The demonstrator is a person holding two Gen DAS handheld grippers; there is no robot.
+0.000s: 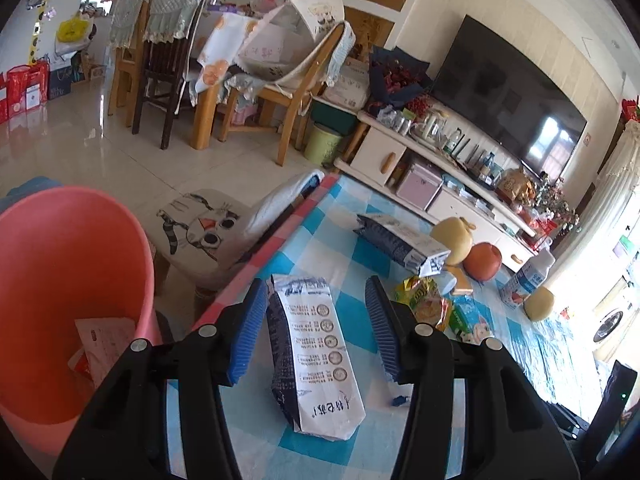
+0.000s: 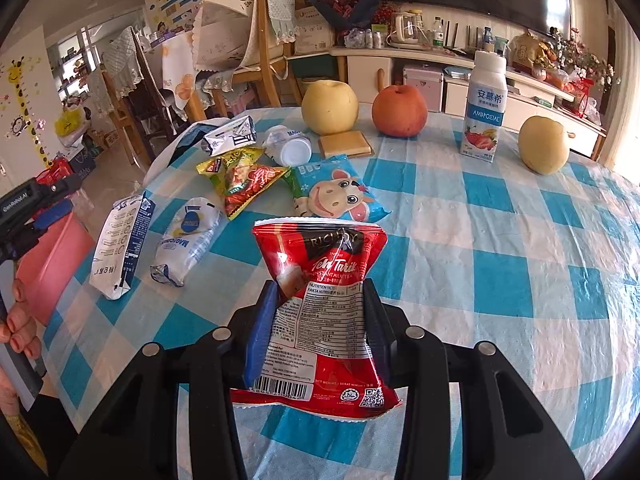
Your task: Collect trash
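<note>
My left gripper (image 1: pixel 318 326) is open, its jaws on either side of a flattened white and dark blue carton (image 1: pixel 314 354) lying on the checked tablecloth (image 1: pixel 352 252). The pink bin (image 1: pixel 72 288) stands left of the table edge with paper trash inside. My right gripper (image 2: pixel 320 316) is shut on a red Teh Tarik packet (image 2: pixel 324 308), held just above the cloth (image 2: pixel 500 272). The same carton (image 2: pixel 120 240) lies at the table's left in the right wrist view, and the left gripper (image 2: pixel 44 216) shows beyond it.
More trash lies mid-table: a crushed white bottle (image 2: pixel 188 240), a second carton (image 2: pixel 228 136), a yellow-red wrapper (image 2: pixel 240 180), a blue cow wrapper (image 2: pixel 340 196). Two pears (image 2: pixel 330 106), an apple (image 2: pixel 399 110) and a yogurt bottle (image 2: pixel 484 108) stand behind. A cat-print stool (image 1: pixel 200 232) is beside the table.
</note>
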